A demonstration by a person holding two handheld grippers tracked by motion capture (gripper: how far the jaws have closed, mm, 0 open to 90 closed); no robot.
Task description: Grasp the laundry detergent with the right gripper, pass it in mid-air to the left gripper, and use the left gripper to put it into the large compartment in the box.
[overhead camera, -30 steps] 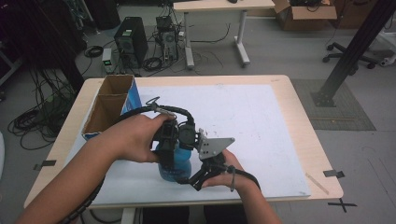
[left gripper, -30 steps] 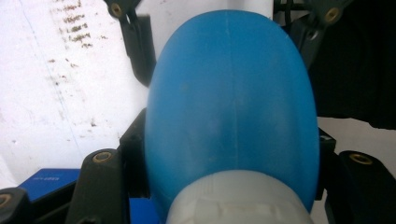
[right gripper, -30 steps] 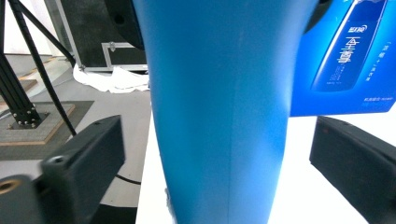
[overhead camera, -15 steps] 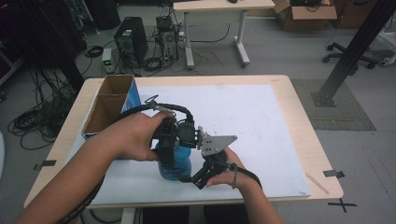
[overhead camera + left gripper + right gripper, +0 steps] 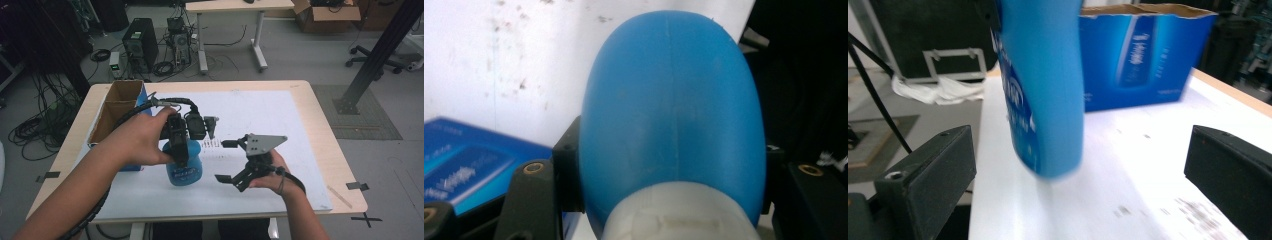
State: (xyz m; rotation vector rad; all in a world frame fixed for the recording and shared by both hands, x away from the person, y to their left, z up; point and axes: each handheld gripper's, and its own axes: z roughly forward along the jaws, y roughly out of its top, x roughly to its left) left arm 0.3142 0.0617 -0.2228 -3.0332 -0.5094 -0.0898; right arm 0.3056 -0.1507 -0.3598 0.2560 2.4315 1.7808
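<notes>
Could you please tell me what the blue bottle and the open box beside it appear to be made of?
The blue bottle looks like moulded plastic, smooth with a soft sheen; a faint mould seam runs down its body. The open box appears to be cardboard: glossy blue print outside, raw brown board showing at its top edges and inside.

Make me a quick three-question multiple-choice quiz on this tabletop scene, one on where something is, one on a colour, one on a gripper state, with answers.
1. Where is the open cardboard box?
A. the table's far left part
B. the near right corner
C. on the floor

2. What colour is the bottle?
A. red
B. blue
C. green

3. How does the right hand-held gripper stand?
A. shut on the bottle
B. shut on nothing
C. open, holding nothing

Answers: 1 A, the high view shows it by the left edge, far side. 2 B, its body is blue in every view. 3 C, its jaws stand wide apart beside the bottle, while the left hand-held gripper clamps it.
</notes>
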